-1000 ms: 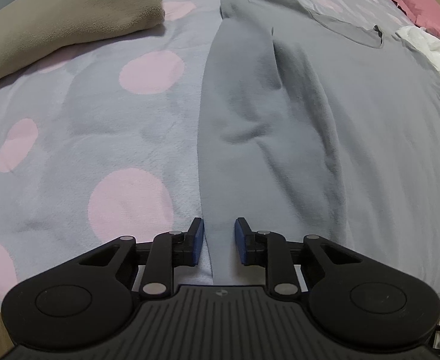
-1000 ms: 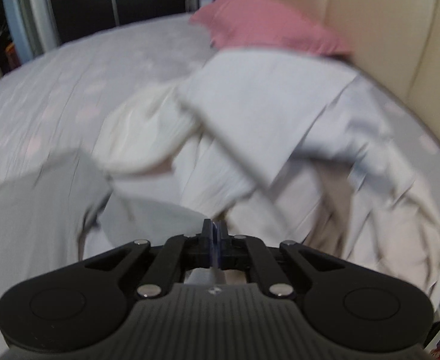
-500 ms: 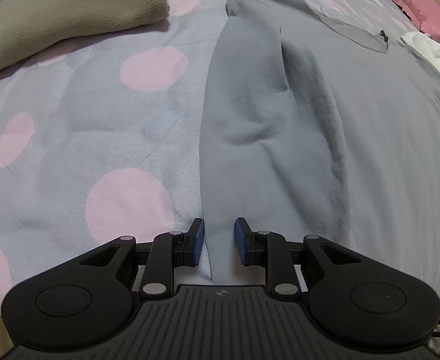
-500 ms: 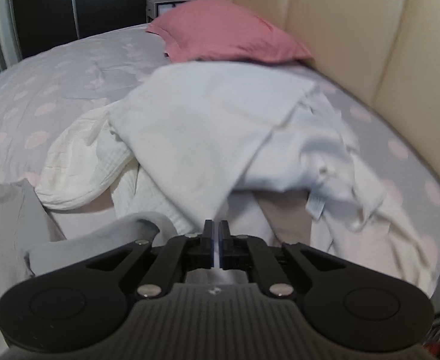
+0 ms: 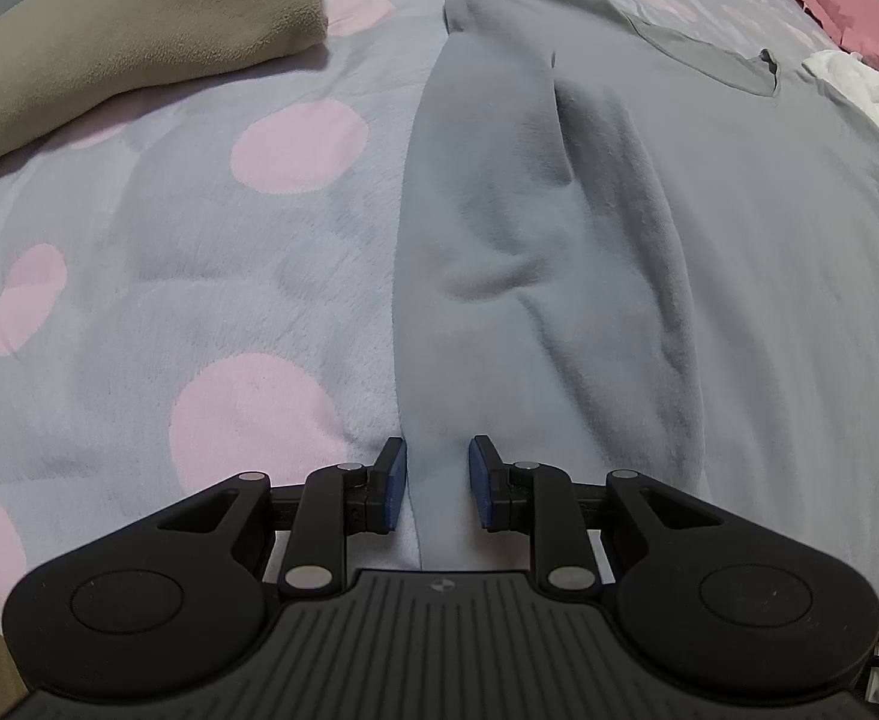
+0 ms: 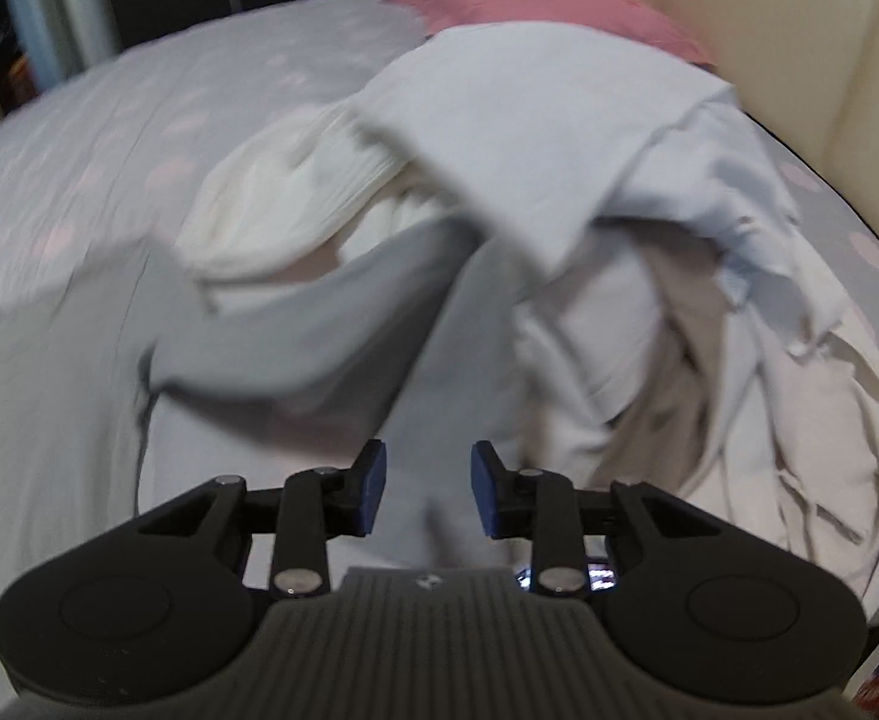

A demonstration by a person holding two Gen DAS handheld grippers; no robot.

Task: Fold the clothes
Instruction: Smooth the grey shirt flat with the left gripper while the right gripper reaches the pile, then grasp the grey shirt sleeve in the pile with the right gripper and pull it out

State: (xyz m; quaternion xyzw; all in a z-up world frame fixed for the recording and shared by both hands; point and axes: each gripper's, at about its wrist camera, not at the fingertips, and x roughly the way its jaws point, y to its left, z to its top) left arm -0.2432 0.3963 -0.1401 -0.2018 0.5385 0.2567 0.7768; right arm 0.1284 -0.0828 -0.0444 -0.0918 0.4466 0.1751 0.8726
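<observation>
Lying folded at the far left corner of the bed, a beige fleece blanket (image 5: 139, 42) rests on the grey bedspread (image 5: 157, 276) with pink dots. Grey sweatshirt (image 5: 739, 252) spread flat toward the bed's near edge, one sleeve folded in over the body. Left gripper (image 5: 437, 483): jaws spread, the garment's near left edge running between them, pads not touching the cloth. Right gripper (image 6: 427, 489): jaws spread, a grey sleeve (image 6: 379, 324) lying between and beyond them; view blurred. Heap of white clothes (image 6: 589, 192) just beyond the sleeve. Pink pillow (image 6: 529, 0) against the cream headboard (image 6: 799, 30).
</observation>
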